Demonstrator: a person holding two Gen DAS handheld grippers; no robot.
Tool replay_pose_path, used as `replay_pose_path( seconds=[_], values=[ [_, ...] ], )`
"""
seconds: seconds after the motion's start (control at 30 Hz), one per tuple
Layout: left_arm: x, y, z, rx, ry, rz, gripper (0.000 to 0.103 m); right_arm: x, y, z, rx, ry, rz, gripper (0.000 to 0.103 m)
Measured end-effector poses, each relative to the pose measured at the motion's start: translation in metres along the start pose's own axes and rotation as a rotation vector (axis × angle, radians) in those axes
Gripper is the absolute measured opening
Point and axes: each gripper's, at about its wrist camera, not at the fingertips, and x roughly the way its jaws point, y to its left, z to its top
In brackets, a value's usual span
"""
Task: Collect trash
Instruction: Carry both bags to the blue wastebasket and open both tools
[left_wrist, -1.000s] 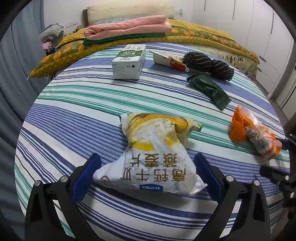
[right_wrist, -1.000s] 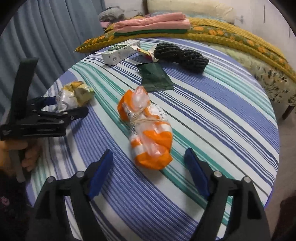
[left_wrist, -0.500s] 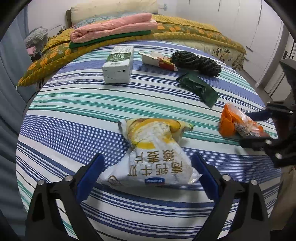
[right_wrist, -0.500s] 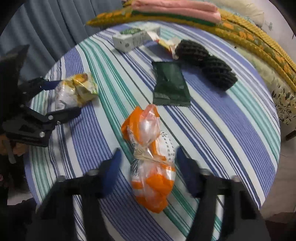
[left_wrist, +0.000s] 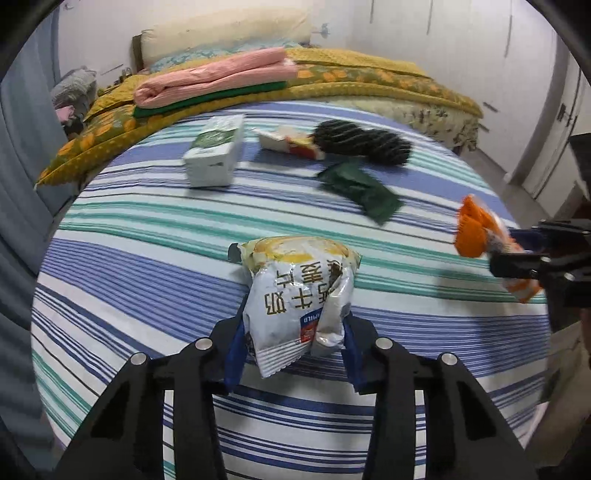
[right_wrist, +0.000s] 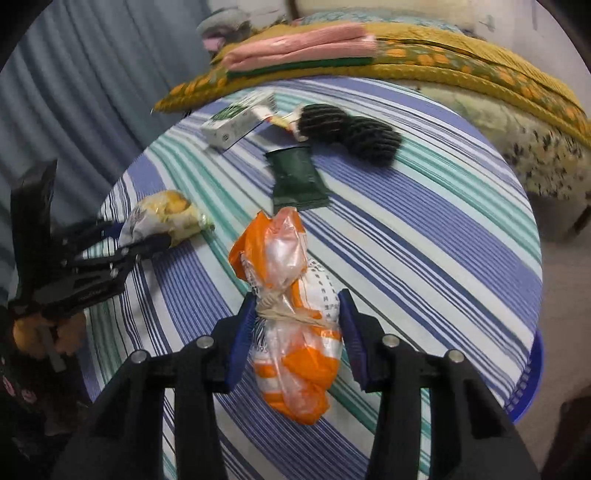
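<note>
A white and yellow snack bag (left_wrist: 295, 288) is crumpled between the blue pads of my left gripper (left_wrist: 293, 332), whose jaws are closing on it; it hangs just above the striped tablecloth (left_wrist: 147, 258). The right wrist view shows that same bag (right_wrist: 166, 214) in the left gripper (right_wrist: 144, 236) at the left. My right gripper (right_wrist: 295, 325) is shut on an orange and clear plastic bag (right_wrist: 288, 258) tied with a rubber band, raised off the cloth. In the left wrist view the orange bag (left_wrist: 472, 232) sits in the right gripper (left_wrist: 513, 247) at the right edge.
Further back on the round table lie a white and green carton (left_wrist: 216, 155), a red and white box (left_wrist: 288, 142), two black foam nets (left_wrist: 365, 142) and a dark green wrapper (left_wrist: 362, 192). A bed with folded blankets (left_wrist: 214, 77) stands behind. A blue basket (right_wrist: 532, 384) sits below the table's right edge.
Both grippers went from open around their bags to closed on them. Each bag is squeezed narrower and has come up off the cloth.
</note>
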Motion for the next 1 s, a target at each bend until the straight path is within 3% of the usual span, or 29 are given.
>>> replay_pose_path(
  seconds=[0.17, 0.27, 0.53, 0.77, 1.0],
  values=[
    [-0.009, -0.032, 0.004, 0.004, -0.029, -0.061, 0.039, -0.025, -0.033, -0.012, 0.111, -0.07, 0.041, 0.044],
    [-0.018, -0.058, 0.013, 0.005, -0.051, -0.138, 0.039, -0.045, -0.053, -0.019, 0.15, -0.117, 0.03, 0.044],
    [-0.023, -0.155, 0.051, 0.083, -0.057, -0.315, 0.039, -0.1, -0.153, -0.049, 0.33, -0.227, -0.109, 0.044],
    [0.011, -0.268, 0.087, 0.19, -0.012, -0.418, 0.04, -0.118, -0.248, -0.088, 0.507, -0.246, -0.243, 0.044],
    [0.081, -0.346, 0.105, 0.247, 0.079, -0.416, 0.04, -0.115, -0.312, -0.119, 0.656, -0.25, -0.261, 0.044]
  ],
)
